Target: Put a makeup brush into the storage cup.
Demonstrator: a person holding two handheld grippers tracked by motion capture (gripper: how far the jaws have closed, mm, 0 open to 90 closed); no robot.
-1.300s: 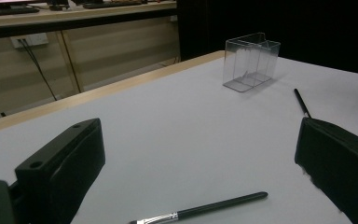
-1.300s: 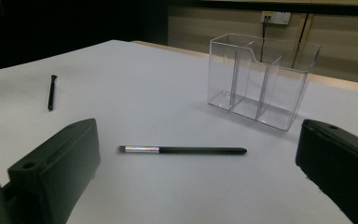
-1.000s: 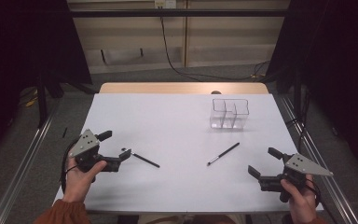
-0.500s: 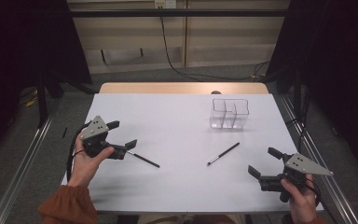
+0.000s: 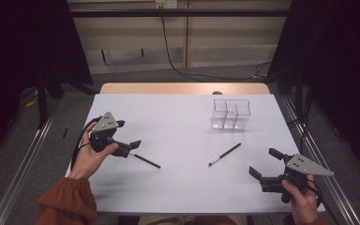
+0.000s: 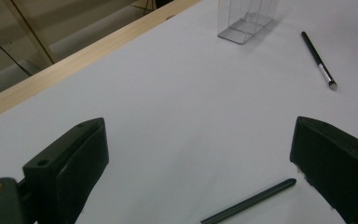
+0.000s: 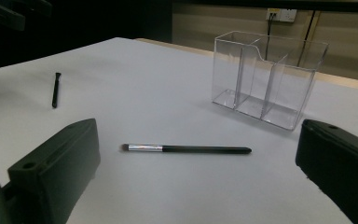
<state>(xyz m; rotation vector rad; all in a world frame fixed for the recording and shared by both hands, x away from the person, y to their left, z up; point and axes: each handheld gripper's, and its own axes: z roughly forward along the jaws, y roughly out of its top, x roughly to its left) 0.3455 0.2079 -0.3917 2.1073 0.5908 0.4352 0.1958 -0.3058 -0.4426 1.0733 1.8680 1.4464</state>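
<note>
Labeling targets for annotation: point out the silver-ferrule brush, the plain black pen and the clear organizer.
silver-ferrule brush (image 7: 186, 149): right gripper view, mid-handle, just past the ferrule.
plain black pen (image 5: 146, 161): high view, middle of the shaft.
clear organizer (image 7: 286, 88): right gripper view, front wall of the right compartment.

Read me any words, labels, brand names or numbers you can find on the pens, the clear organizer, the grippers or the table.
None can be read.
The clear organizer is plain, unmarked plastic.
The silver-tipped brush and the dark pen show no print at this size.
The left gripper, the right gripper and the white table carry no visible lettering.
</note>
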